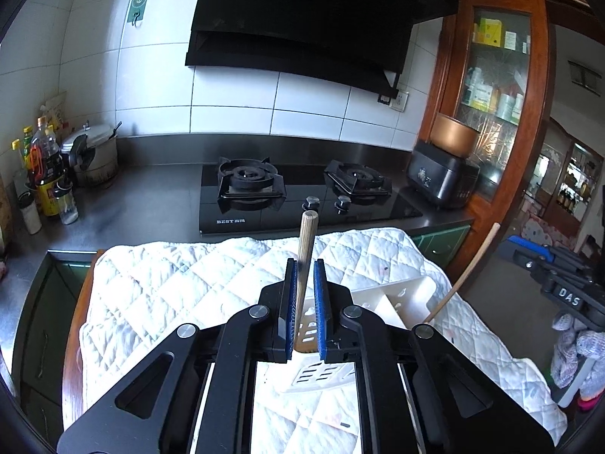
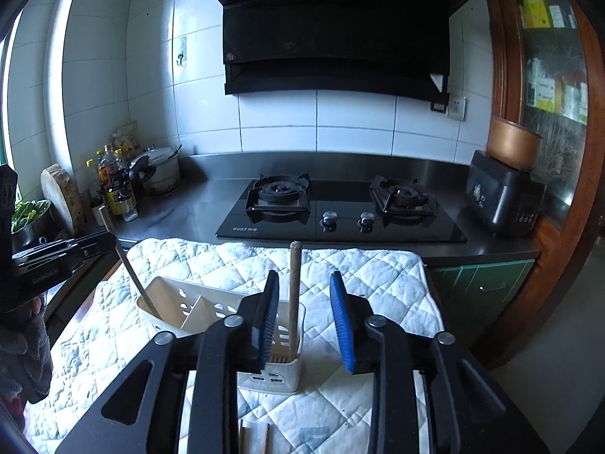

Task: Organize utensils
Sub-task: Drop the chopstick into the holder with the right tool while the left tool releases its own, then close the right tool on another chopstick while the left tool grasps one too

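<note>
Two utensils in play, one per hand. The left tongs [image 1: 304, 276] are nearly shut and clamp the handle of the wooden slotted spatula [image 1: 308, 234]. The right tongs [image 2: 304, 277] stand partly open, holding nothing; a wooden utensil handle [image 2: 295, 283] runs up between the pads, clear of both.

Step in hand, as I read it: seat the spatula in the white utensil caddy [image 2: 170, 287], which sits on the quilted cloth [image 1: 170, 283] covering the counter.

- Location: the right wrist view shows the spatula shaft dropping into the caddy's left end compartment. The other handle already stands in the right end compartment. I can't tell whether the head has reached the bottom.
- Orientation: long axis steep but not plumb. Head down, handle end up, leaning out past the caddy's left end.

Doing it well:
- Hold the clamp until the head seats; an early release on that lean probably levers the light caddy over.
- Stand the shaft more upright before letting go, and keep the head off the divider.
- Open fully, then back out along the tongs' line so the pads don't drag the handle.
- Keep the right tongs clear of their handle while pulling away.
</note>
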A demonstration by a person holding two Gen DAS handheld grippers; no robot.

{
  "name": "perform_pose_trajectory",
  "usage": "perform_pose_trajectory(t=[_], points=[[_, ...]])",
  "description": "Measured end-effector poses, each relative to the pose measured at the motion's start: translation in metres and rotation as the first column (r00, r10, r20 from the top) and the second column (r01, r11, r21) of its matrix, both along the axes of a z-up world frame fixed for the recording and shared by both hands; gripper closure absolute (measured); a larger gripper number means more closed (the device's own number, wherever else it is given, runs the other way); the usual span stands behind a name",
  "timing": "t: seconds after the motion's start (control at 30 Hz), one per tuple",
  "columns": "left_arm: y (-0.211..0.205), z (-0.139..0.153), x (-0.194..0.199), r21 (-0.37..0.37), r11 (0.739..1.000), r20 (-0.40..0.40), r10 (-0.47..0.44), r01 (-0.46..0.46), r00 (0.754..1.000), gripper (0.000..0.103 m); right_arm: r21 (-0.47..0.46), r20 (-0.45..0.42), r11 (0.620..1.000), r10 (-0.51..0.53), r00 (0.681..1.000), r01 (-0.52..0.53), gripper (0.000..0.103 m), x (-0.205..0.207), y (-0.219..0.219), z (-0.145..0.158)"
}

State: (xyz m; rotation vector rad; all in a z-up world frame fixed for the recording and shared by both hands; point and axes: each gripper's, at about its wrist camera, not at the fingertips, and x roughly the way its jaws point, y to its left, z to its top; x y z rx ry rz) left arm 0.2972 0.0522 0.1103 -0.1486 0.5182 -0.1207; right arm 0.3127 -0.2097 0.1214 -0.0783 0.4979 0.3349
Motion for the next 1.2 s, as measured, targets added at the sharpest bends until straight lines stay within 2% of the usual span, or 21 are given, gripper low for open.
perform_pose_trajectory(t=[0.03, 0.07, 0.13, 0.2, 0.3, 0.4, 0.67, 0.83, 1.07, 1.2], points=[[-0.001, 0.002, -0.004, 0.001, 1.000, 0.004, -0.003, 0.003, 1.000, 0.089, 0.006, 0.008, 1.000, 0.002, 1.000, -0.002, 0.069, -0.006, -0.003, 0.003], [-0.002, 0.004, -0.010, 0.005, 1.000, 0.011, 0.001, -0.001, 1.000, 0.078, 0.012, 0.018, 1.000, 0.002, 1.000, -0.002, 0.066, -0.013, -0.006, 0.007], [-0.003, 0.011, -0.024, 0.010, 1.000, 0.035, 0.006, -0.007, 0.999, 0.069, 0.020, 0.031, 1.000, 0.004, 0.999, -0.005, 0.063, -0.030, -0.012, 0.011], [-0.002, 0.016, -0.043, 0.005, 1.000, 0.054, -0.001, 0.000, 0.999, 0.069, 0.026, 0.038, 1.000, 0.007, 0.999, -0.008, 0.059, -0.050, -0.018, 0.011], [0.001, 0.018, -0.072, -0.011, 1.000, 0.068, -0.006, 0.007, 0.998, 0.069, 0.031, 0.024, 0.999, 0.020, 1.000, -0.020, 0.058, -0.081, -0.025, 0.002], [0.001, 0.013, -0.104, -0.013, 1.000, 0.068, 0.000, 0.001, 0.998, 0.063, 0.025, -0.007, 0.999, 0.037, 0.999, -0.037, 0.058, -0.111, -0.031, -0.017], [-0.001, -0.037, -0.186, -0.049, 0.999, 0.015, -0.012, 0.013, 1.000, 0.062, -0.031, -0.139, 0.998, 0.052, 0.989, -0.057, 0.058, -0.172, -0.037, -0.098], [-0.003, -0.076, -0.223, -0.052, 0.998, -0.036, 0.016, -0.018, 0.999, 0.058, -0.052, -0.228, 0.997, 0.049, 0.973, -0.062, 0.067, -0.191, -0.036, -0.146], [-0.002, -0.120, -0.249, -0.079, 0.996, -0.117, 0.037, -0.047, 0.992, 0.054, -0.081, -0.288, 0.993, 0.057, 0.956, -0.084, 0.075, -0.194, -0.024, -0.184], [0.000, -0.134, -0.261, -0.060, 0.996, -0.137, 0.057, -0.066, 0.989, 0.054, -0.088, -0.320, 0.992, 0.058, 0.945, -0.091, 0.082, -0.189, -0.021, -0.195]])
